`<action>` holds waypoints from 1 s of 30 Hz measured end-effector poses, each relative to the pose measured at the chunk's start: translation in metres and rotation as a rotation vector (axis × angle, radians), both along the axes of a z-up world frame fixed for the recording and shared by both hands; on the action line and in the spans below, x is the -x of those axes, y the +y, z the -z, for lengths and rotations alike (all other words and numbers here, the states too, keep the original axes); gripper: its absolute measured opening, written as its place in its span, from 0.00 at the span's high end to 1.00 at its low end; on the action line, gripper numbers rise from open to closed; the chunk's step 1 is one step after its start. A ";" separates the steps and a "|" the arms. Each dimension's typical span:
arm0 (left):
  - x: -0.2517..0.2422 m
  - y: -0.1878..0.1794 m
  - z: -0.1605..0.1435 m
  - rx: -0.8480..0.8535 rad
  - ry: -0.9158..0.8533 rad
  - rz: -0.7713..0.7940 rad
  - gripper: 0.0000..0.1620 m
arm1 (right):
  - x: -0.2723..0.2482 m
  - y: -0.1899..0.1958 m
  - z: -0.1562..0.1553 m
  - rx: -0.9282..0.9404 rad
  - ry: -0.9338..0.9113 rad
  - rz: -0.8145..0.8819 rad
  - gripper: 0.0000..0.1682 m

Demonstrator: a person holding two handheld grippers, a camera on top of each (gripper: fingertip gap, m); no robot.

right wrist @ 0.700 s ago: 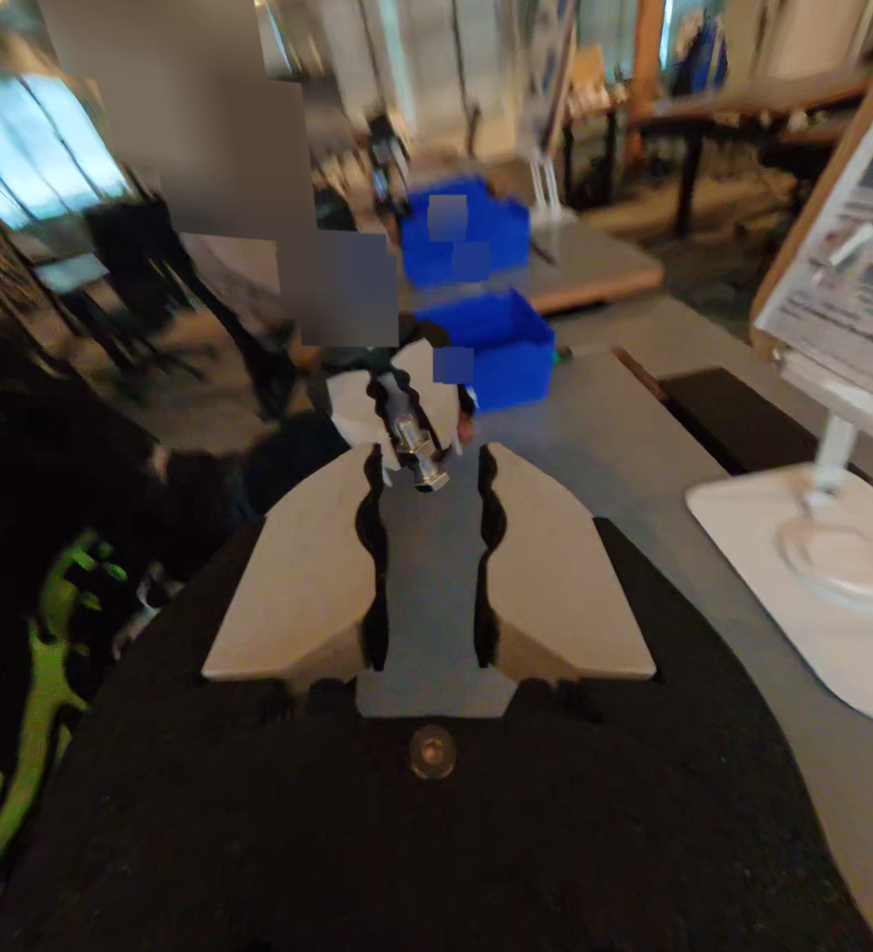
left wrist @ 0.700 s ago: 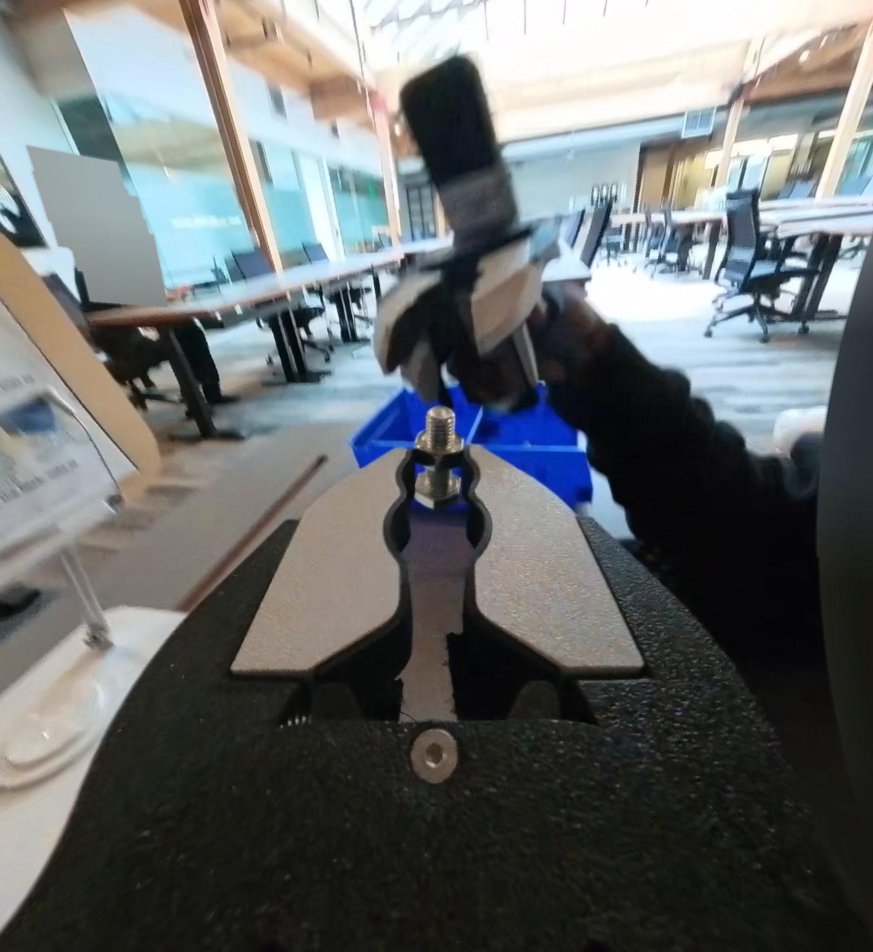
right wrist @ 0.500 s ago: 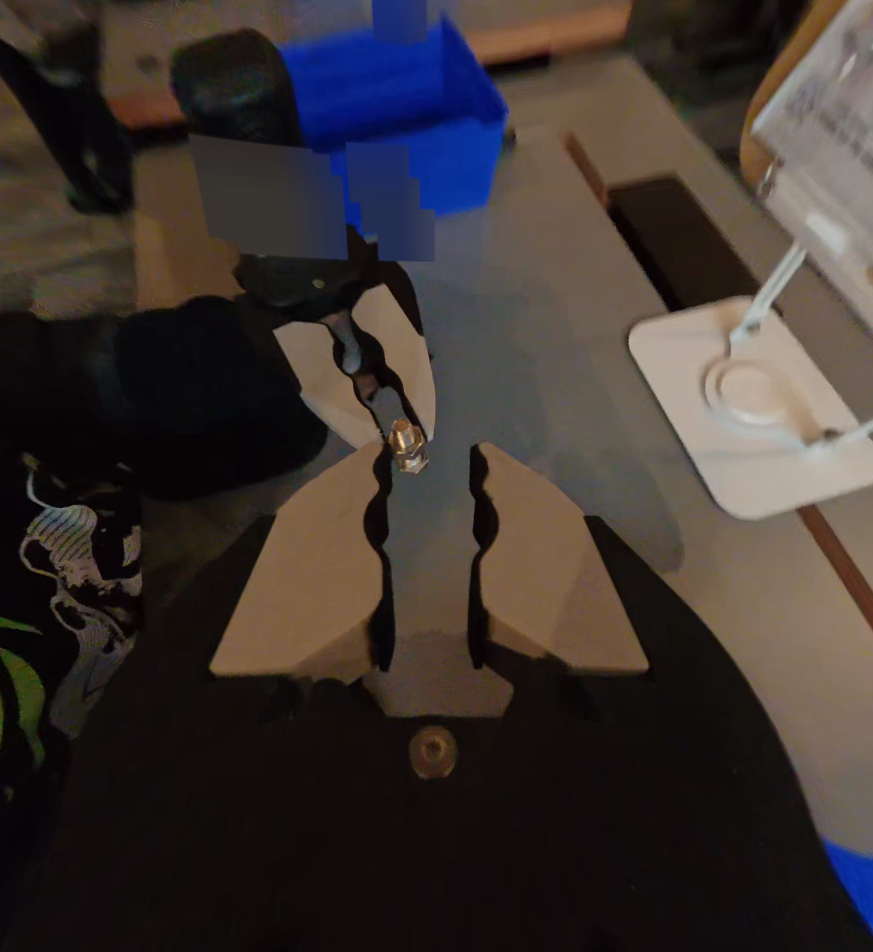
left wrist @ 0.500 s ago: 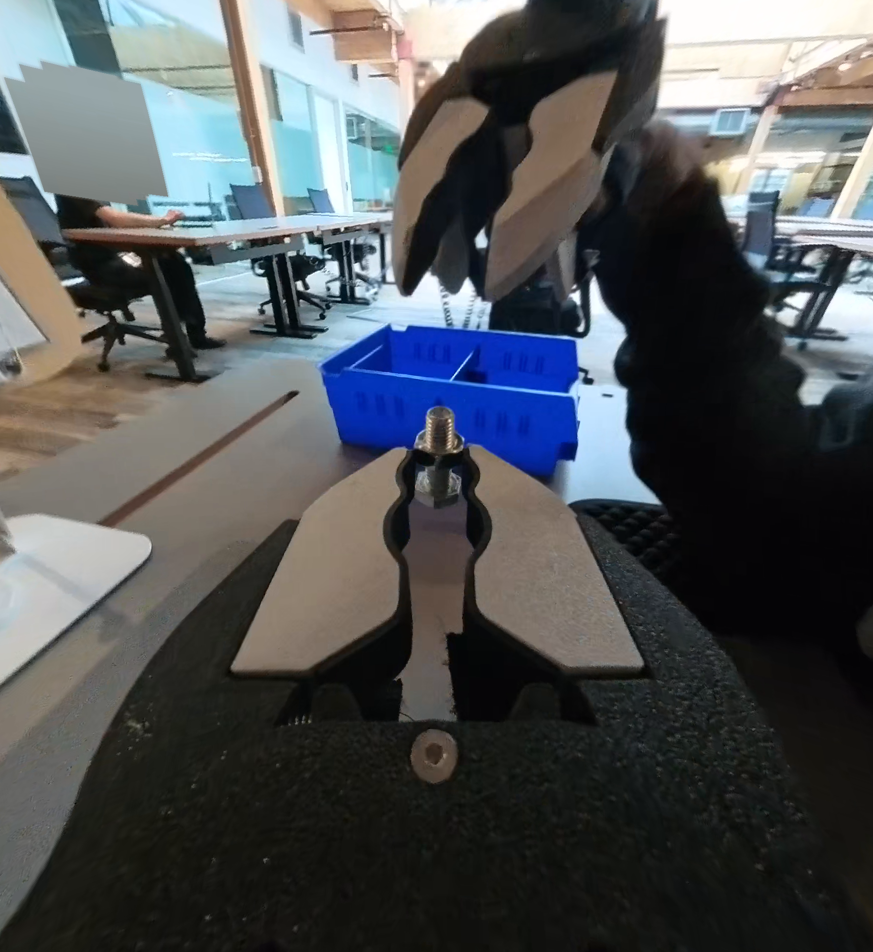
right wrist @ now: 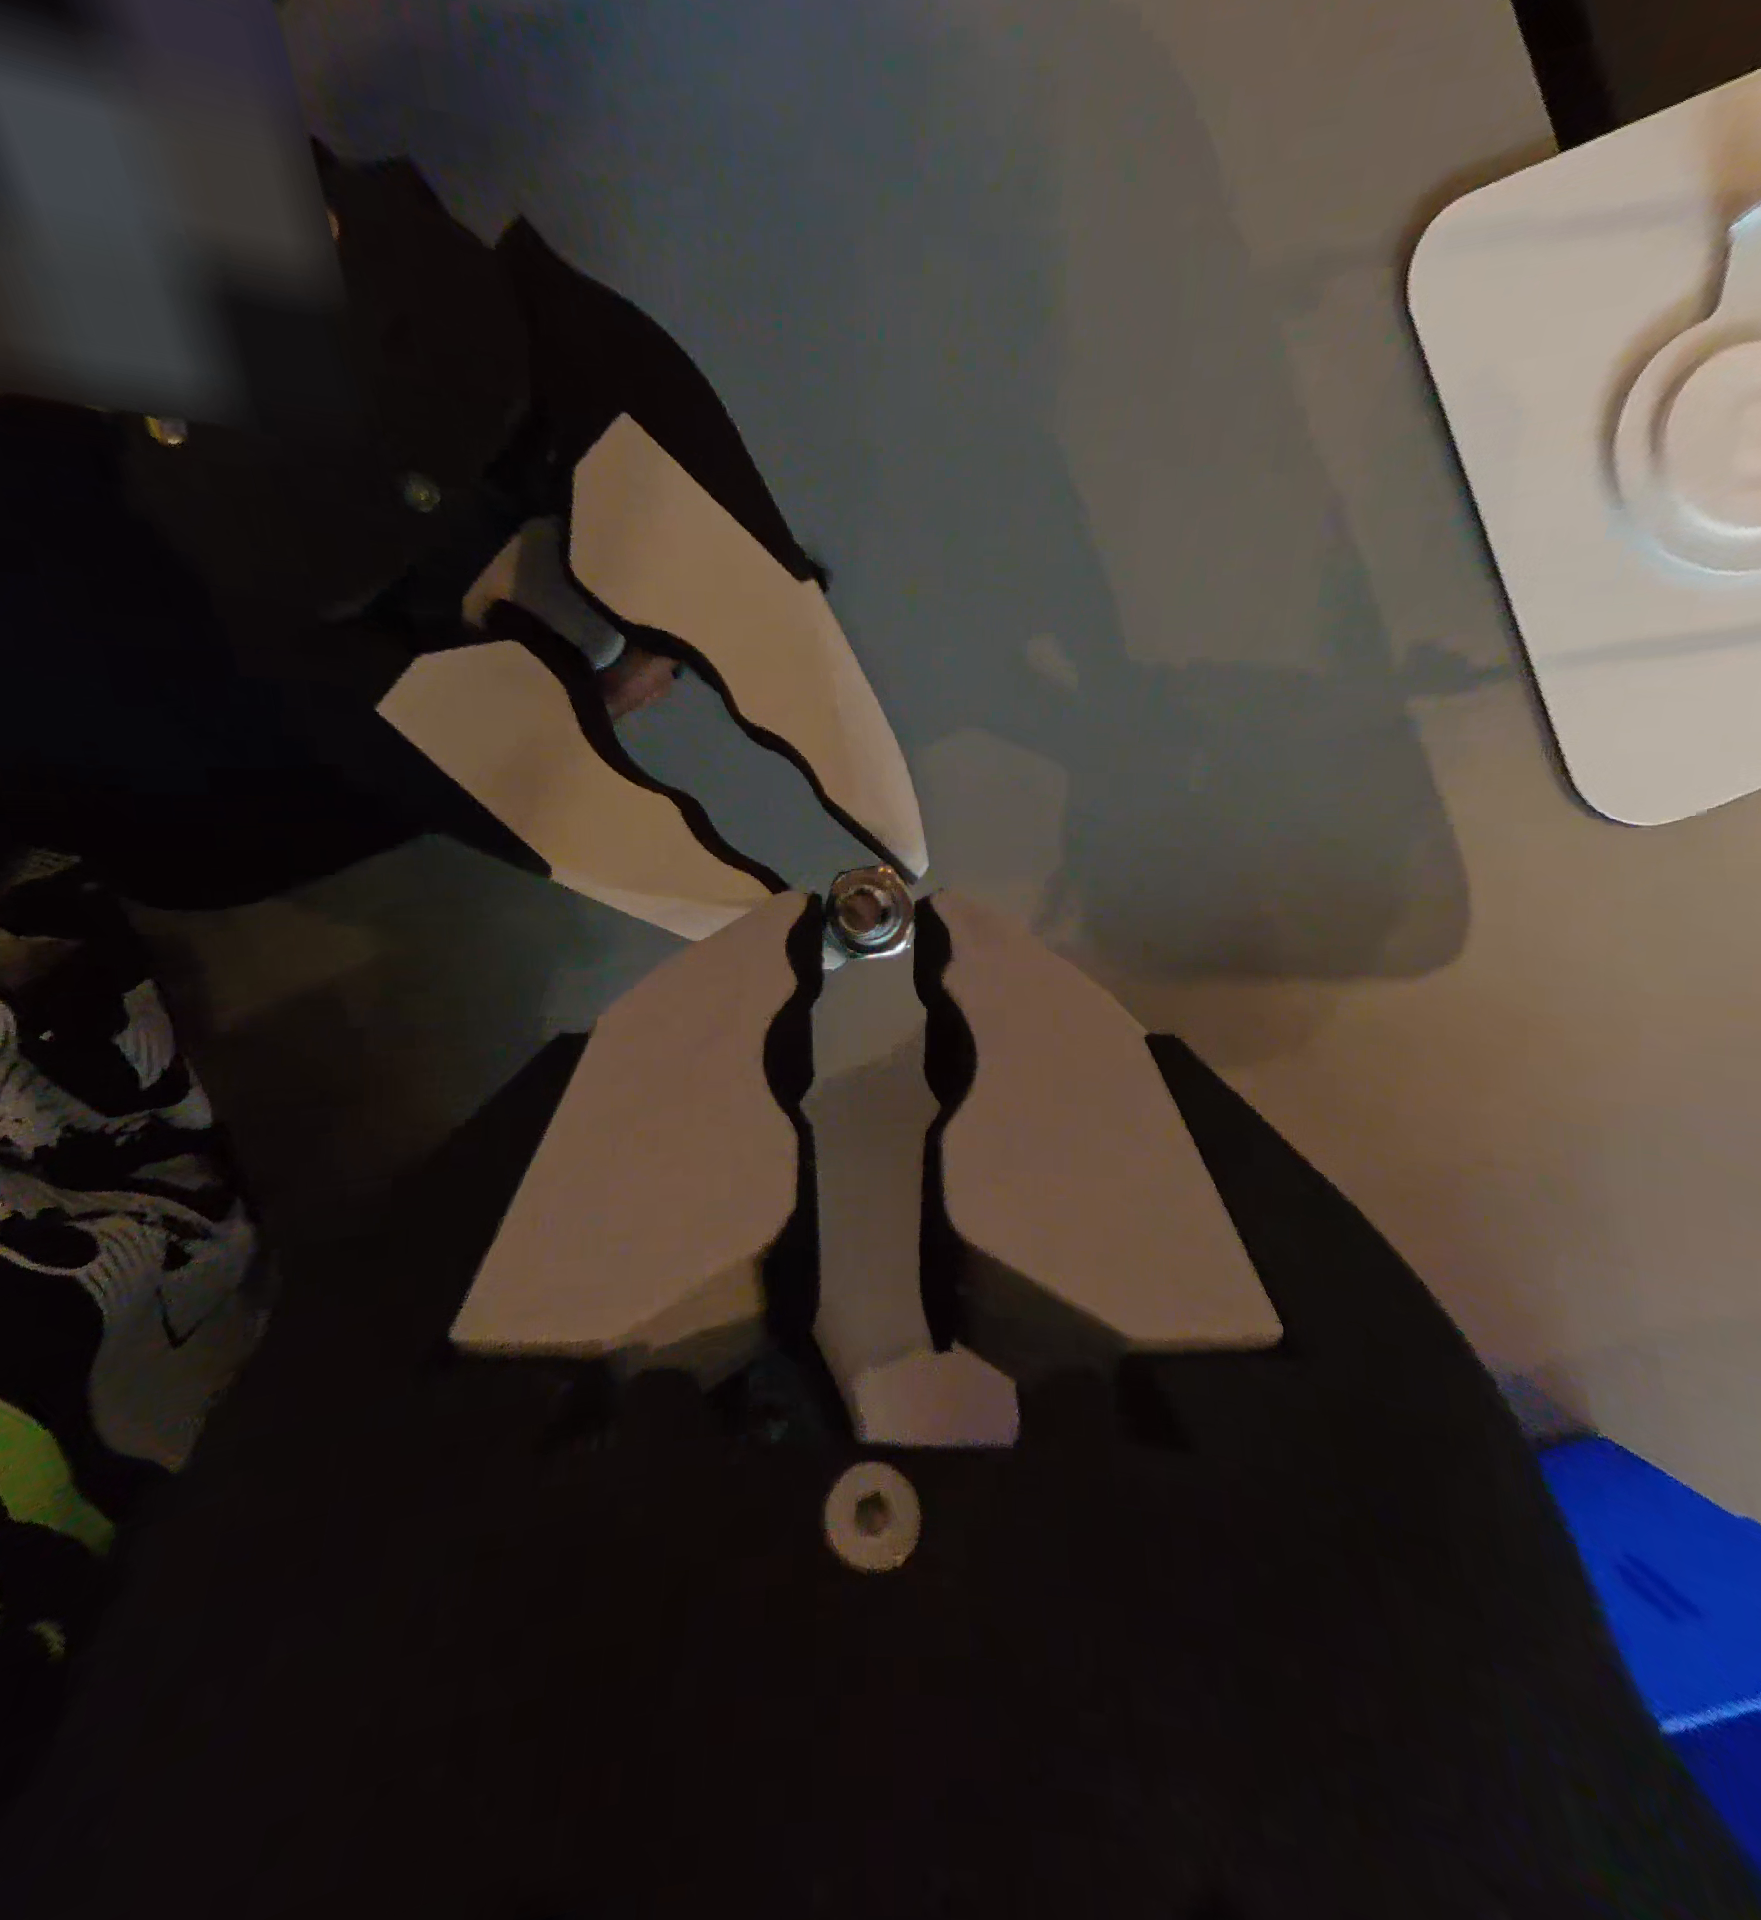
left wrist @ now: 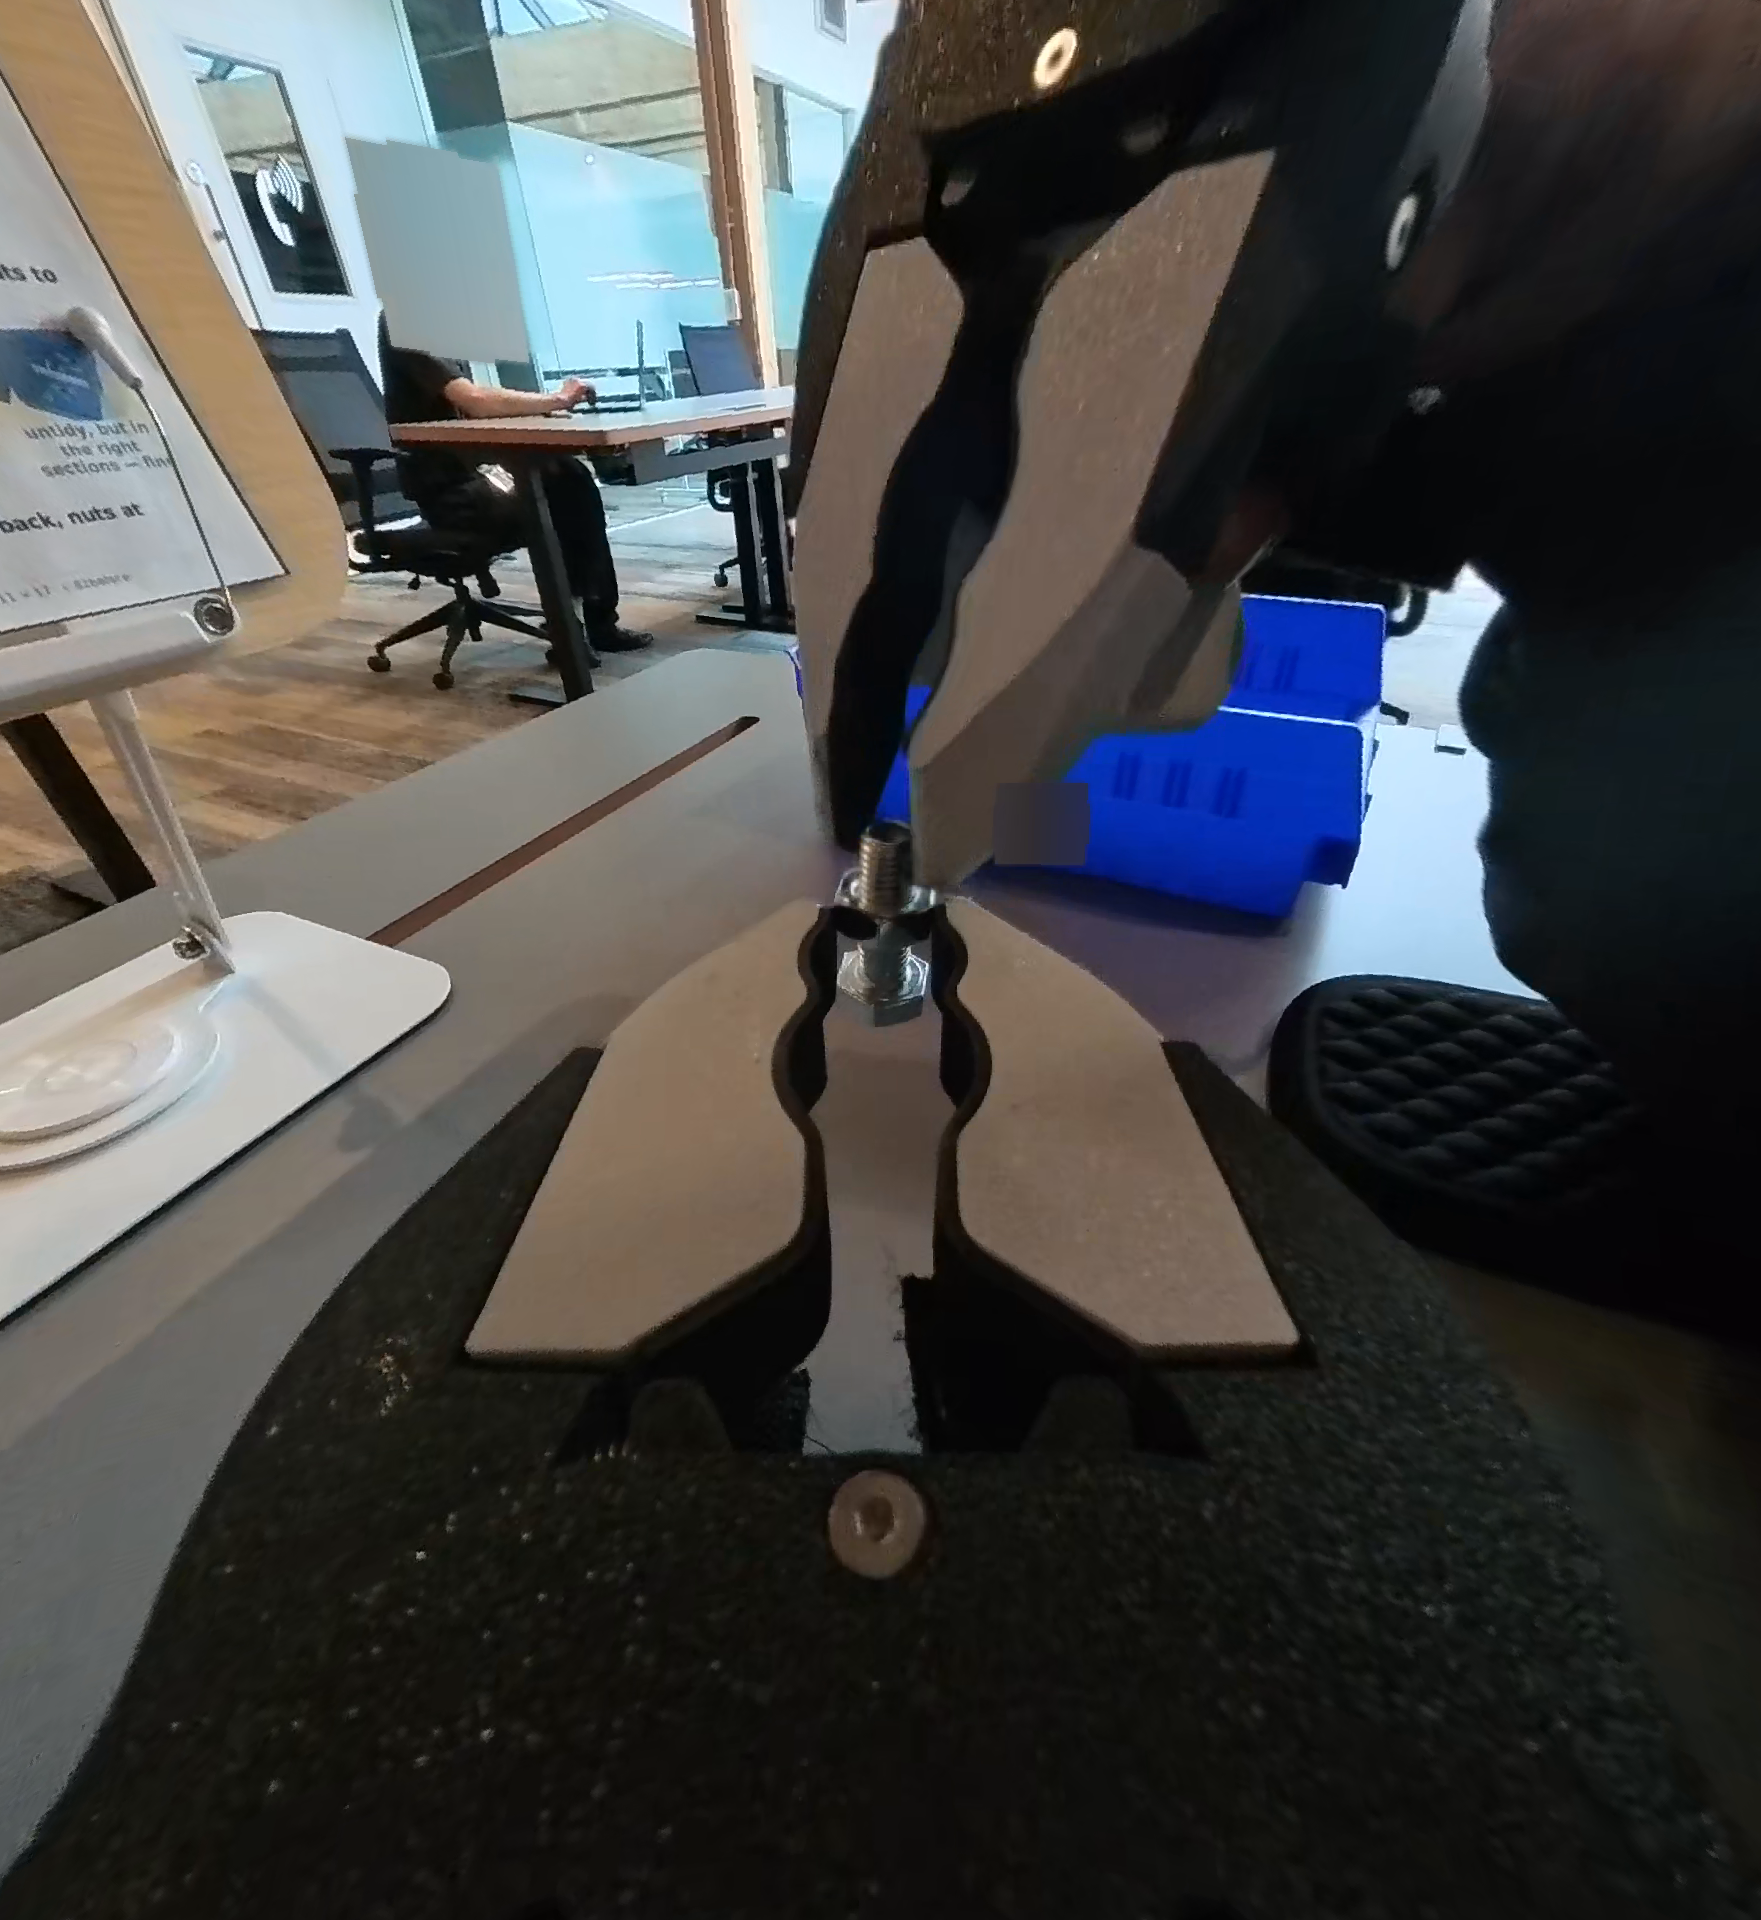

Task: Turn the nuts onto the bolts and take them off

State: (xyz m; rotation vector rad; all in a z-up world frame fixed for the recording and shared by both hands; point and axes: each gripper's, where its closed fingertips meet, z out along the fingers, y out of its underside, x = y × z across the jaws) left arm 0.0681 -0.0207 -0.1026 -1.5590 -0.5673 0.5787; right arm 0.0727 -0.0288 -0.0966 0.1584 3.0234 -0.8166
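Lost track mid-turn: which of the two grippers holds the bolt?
The left gripper: it clamps the bolt from the side; the right gripper points down at the nut from above.

My left gripper [left wrist: 878, 920] holds the bolt [left wrist: 880, 935] upright above the table [left wrist: 564, 790], with my right gripper [left wrist: 886, 831] directly over its nut [left wrist: 881, 896]. The bin [left wrist: 1219, 821] sits behind them; the sign stand [left wrist: 180, 997] stands to the left.

Your left gripper [left wrist: 881, 925] pointed level, fingers pinched nearly together; your right gripper [right wrist: 863, 914] reached straight down, its tips meeting the left's, fingers slightly apart.
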 end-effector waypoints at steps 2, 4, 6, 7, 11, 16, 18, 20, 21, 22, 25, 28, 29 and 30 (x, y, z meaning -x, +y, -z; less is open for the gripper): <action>0.000 0.000 0.000 0.004 0.002 0.001 0.89 | 0.000 -0.001 0.000 -0.010 0.019 -0.006 0.93; -0.001 0.000 0.000 0.003 0.001 0.003 0.89 | -0.001 -0.002 0.001 -0.017 0.038 -0.021 0.95; -0.002 0.000 -0.001 -0.006 0.007 0.013 0.89 | -0.001 -0.002 -0.001 -0.017 0.056 -0.037 0.95; -0.003 0.000 -0.002 -0.017 0.014 0.020 0.89 | -0.002 -0.002 -0.002 -0.013 0.058 -0.042 0.95; -0.007 0.007 0.009 -0.026 0.013 0.099 0.73 | -0.003 0.000 -0.006 0.004 0.048 -0.039 0.95; -0.017 0.028 0.023 0.005 0.011 0.244 0.66 | -0.025 -0.008 -0.007 0.031 -0.010 -0.154 0.95; -0.020 0.031 0.025 0.015 0.025 0.270 0.67 | -0.036 -0.013 -0.007 0.037 -0.030 -0.216 0.95; -0.022 0.031 0.023 0.010 0.031 0.280 0.68 | -0.044 -0.016 -0.006 0.033 -0.036 -0.255 0.95; -0.023 0.030 0.022 0.001 0.037 0.282 0.70 | -0.046 -0.016 -0.006 0.030 -0.037 -0.263 0.95; -0.023 0.029 0.019 -0.011 0.042 0.284 0.72 | -0.047 -0.017 -0.005 0.025 -0.034 -0.265 0.95; -0.025 0.025 0.014 -0.048 0.039 0.296 0.77 | -0.047 -0.018 -0.005 0.025 -0.030 -0.264 0.95; -0.025 0.024 0.014 -0.057 0.023 0.304 0.79 | -0.046 -0.019 -0.006 0.036 -0.025 -0.260 0.95; -0.025 0.025 0.015 -0.053 0.020 0.305 0.79 | -0.046 -0.019 -0.006 0.034 -0.025 -0.260 0.95; -0.026 0.026 0.016 -0.045 0.018 0.309 0.79 | -0.046 -0.019 -0.006 0.033 -0.025 -0.263 0.95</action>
